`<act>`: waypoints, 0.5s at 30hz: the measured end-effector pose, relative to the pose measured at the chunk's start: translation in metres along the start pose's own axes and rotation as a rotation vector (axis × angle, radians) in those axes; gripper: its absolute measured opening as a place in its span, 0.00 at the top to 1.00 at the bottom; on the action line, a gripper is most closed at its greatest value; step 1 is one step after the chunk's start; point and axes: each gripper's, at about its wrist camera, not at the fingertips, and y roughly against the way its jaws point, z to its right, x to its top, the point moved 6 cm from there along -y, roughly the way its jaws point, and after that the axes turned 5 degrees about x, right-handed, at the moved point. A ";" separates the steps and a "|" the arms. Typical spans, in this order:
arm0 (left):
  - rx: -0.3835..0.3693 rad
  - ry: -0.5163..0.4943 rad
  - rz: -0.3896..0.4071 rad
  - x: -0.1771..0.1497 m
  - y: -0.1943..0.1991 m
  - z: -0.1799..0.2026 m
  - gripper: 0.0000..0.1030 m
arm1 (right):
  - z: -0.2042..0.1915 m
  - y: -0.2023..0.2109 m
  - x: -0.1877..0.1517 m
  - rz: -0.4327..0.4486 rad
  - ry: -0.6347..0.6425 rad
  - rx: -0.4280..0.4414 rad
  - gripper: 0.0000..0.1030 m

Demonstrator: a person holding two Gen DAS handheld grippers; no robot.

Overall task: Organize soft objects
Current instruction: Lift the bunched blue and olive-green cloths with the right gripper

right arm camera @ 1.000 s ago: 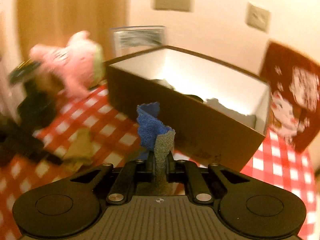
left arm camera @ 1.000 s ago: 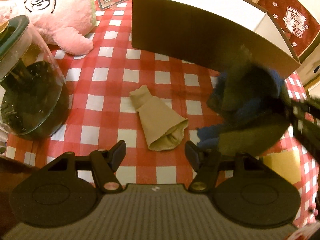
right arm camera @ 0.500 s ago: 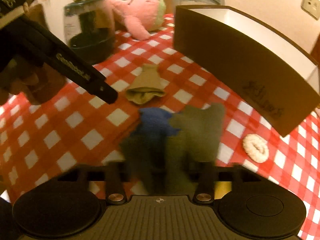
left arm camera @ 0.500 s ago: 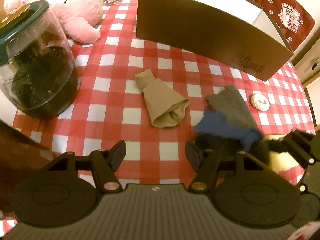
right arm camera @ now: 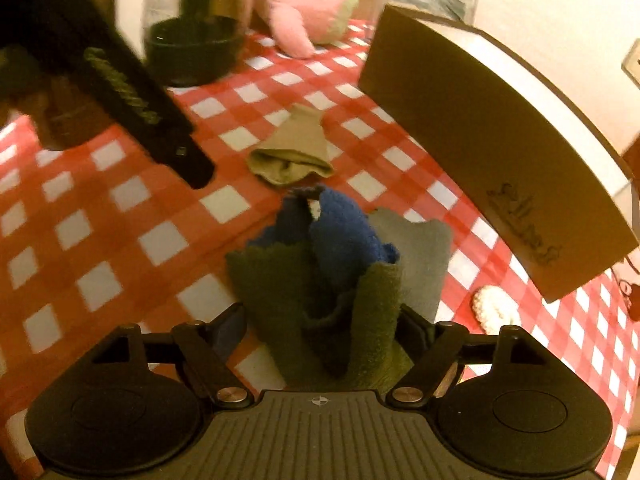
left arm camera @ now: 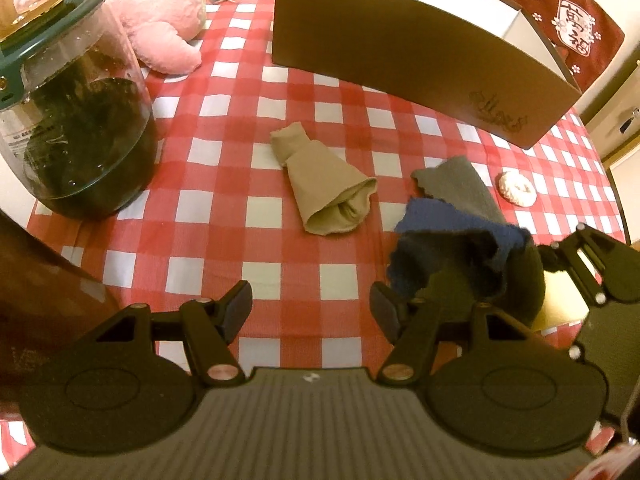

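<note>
— Reporting on the right gripper (right arm camera: 320,320): jaws have just been opening, the crumpled blue-and-olive fleece cloth (right arm camera: 332,264) lying slack between them on the red-checked tablecloth (right arm camera: 120,220), at six o'clock from the brown cardboard box (right arm camera: 480,152).

— Handling?

— Light, limp, non-slippery — pinch a bunched fold. Left gripper (left arm camera: 312,312) stands apart, empty.

Crumpled cloths (right arm camera: 340,280) between spread claw (right arm camera: 320,320)
</note>
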 end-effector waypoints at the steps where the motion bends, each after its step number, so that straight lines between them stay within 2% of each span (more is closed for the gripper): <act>1: 0.000 0.000 0.000 0.000 0.000 0.000 0.39 | 0.003 -0.003 0.000 -0.003 -0.011 -0.010 0.24; 3: -0.001 0.001 -0.003 0.000 -0.001 -0.001 0.39 | 0.011 -0.007 0.001 -0.006 -0.043 -0.016 0.28; 5: 0.000 0.003 -0.004 0.001 -0.002 -0.002 0.39 | 0.020 -0.008 0.003 0.000 -0.113 0.015 0.49; 6: 0.001 0.004 -0.005 0.002 -0.003 -0.002 0.39 | 0.024 -0.007 0.005 0.000 -0.140 0.017 0.52; 8: -0.001 0.007 -0.005 0.004 -0.005 -0.002 0.39 | 0.032 -0.006 0.008 0.006 -0.179 0.023 0.65; 11: -0.003 0.006 -0.001 0.009 -0.008 -0.001 0.39 | 0.044 -0.002 0.013 0.026 -0.264 0.043 0.72; 15: -0.017 0.008 0.003 0.018 -0.014 0.005 0.39 | 0.060 0.007 0.022 0.074 -0.379 0.045 0.74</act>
